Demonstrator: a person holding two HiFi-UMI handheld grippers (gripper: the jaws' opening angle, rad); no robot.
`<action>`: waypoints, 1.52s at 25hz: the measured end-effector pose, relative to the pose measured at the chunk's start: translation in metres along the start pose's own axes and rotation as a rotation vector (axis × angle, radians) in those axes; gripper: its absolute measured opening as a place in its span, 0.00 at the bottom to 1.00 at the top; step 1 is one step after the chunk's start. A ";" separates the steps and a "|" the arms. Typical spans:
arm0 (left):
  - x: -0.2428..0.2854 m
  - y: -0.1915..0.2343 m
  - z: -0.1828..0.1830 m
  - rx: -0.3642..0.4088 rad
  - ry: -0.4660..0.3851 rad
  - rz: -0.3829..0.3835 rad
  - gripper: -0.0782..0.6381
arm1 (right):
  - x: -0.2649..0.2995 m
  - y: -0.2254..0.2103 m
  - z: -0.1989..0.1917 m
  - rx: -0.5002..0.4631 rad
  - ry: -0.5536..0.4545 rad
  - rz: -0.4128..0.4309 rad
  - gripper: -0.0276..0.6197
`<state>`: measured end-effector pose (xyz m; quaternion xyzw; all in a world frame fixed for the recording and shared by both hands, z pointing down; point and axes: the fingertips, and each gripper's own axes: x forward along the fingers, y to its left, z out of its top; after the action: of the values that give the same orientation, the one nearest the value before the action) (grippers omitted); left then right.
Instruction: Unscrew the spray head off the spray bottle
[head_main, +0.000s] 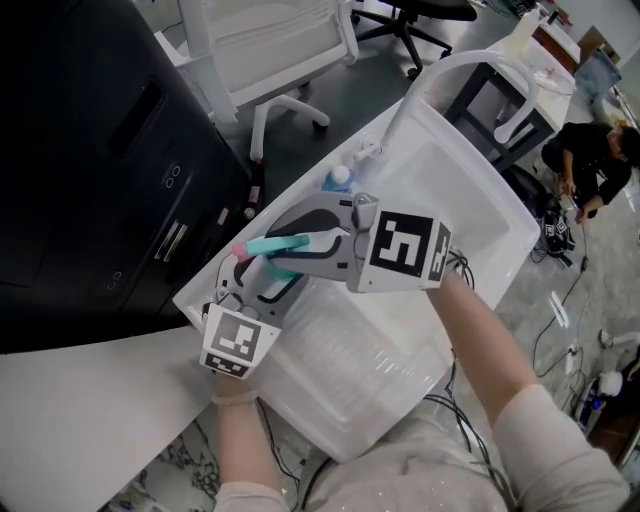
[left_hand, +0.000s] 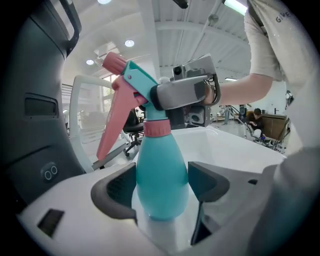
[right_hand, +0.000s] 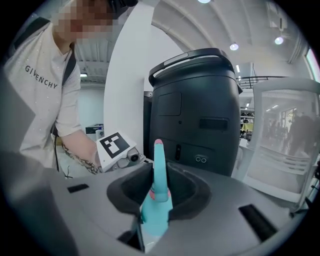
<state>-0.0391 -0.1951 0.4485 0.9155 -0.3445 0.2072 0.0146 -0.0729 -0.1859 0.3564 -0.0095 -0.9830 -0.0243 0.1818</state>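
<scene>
Your left gripper (left_hand: 162, 187) clamps teal spray bottle (left_hand: 160, 160); right gripper (right_hand: 159, 192) pinches spray head (left_hand: 137, 80). Risk: smooth bottle spins in jaws, pink collar (left_hand: 157, 128) never loosens.

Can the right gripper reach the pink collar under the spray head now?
Probably yes, after letting go. The pink collar is bare, just below the right gripper, whose jaws are closed on the spray head. The left gripper holds the bottle lower down, clear of it.
</scene>
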 end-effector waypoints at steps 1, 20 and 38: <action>-0.001 0.003 -0.001 -0.016 0.000 0.012 0.56 | 0.000 -0.002 0.000 0.015 -0.001 -0.024 0.18; 0.007 0.015 -0.007 -0.052 -0.011 0.408 0.57 | 0.006 -0.022 -0.004 0.254 0.115 -0.302 0.18; -0.003 0.015 -0.003 -0.060 -0.061 0.176 0.55 | -0.012 -0.019 0.014 -0.033 -0.041 -0.140 0.34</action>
<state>-0.0523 -0.2042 0.4483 0.8868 -0.4299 0.1691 0.0134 -0.0675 -0.2043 0.3380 0.0560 -0.9842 -0.0531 0.1594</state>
